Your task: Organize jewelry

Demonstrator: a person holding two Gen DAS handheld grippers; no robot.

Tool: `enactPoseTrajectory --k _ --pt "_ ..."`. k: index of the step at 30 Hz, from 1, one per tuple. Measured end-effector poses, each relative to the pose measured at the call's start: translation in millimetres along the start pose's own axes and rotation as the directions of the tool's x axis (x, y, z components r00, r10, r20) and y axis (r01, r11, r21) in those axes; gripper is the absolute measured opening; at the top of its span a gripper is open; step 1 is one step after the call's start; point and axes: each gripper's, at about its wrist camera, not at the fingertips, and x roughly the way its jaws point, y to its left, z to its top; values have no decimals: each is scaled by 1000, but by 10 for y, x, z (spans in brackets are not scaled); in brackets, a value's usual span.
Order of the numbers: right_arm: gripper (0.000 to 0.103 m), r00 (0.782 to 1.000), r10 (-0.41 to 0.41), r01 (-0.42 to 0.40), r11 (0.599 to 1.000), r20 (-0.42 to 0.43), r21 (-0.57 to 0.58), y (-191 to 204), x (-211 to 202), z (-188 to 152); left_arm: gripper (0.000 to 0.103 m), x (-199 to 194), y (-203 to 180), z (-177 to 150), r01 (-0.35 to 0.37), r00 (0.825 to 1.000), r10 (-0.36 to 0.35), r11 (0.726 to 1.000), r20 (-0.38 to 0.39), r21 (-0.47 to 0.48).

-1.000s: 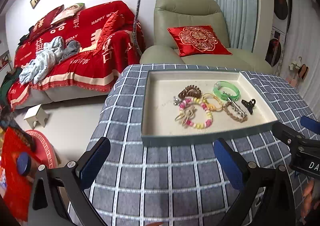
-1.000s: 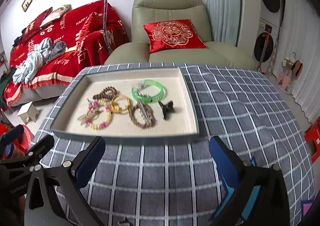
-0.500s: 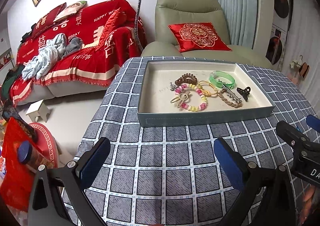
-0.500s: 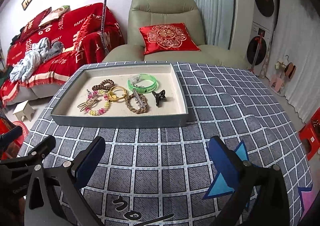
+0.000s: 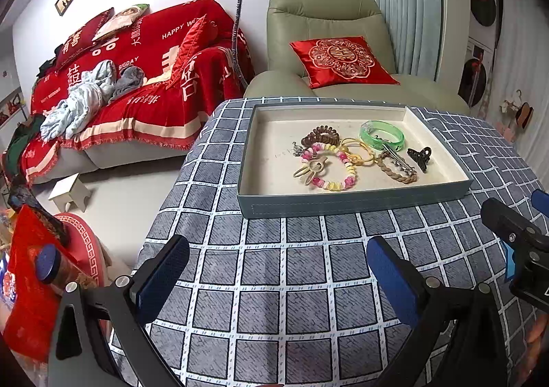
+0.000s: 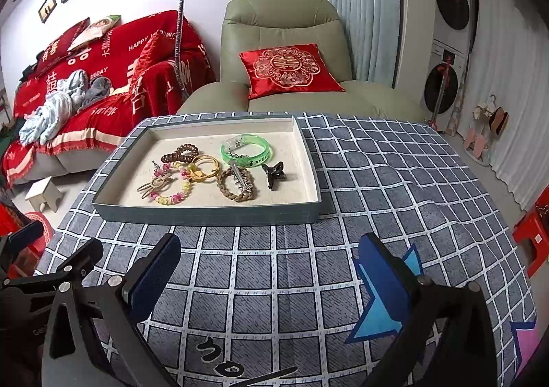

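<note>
Both the left gripper [image 5: 278,270] and right gripper [image 6: 269,263] gape empty; their bases are cut off at the bottom edge. The tray [image 6: 206,210], mid-frame, runs lengthwise left-right, its jewelry overlapping and tangled

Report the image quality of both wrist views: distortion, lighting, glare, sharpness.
Left wrist view: strong fisheye bend with dark vignetted corners; even indoor light, soft shadows, no harsh glare; tray and green bangle sharp, as is the open left gripper. Right wrist view: same barrel distortion, curtain edges bow; tray contents crisp, open right gripper in focus.
</note>
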Motion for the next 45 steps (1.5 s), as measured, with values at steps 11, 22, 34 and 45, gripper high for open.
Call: enactPoseTrajectory --k 11,22,34,45 --pt "103 1000 3 -3 1000 0 -5 45 -10 15 103 -2 6 -6 -1 1000 1 1000 -4 -1" --pt "103 1000 7 -7 1000 -2 -4 71 -12 25 103 -4 13 -6 -1 1000 1 1000 -4 1" --pt "103 1000 6 -6 1000 -5 -8 71 3 21 103 -10 25 3 3 1000 -3 1000 -5 -3" --pt "103 1000 9 -9 1000 -5 -9 73 2 23 103 -13 37 10 0 1000 0 1000 -2 -4"
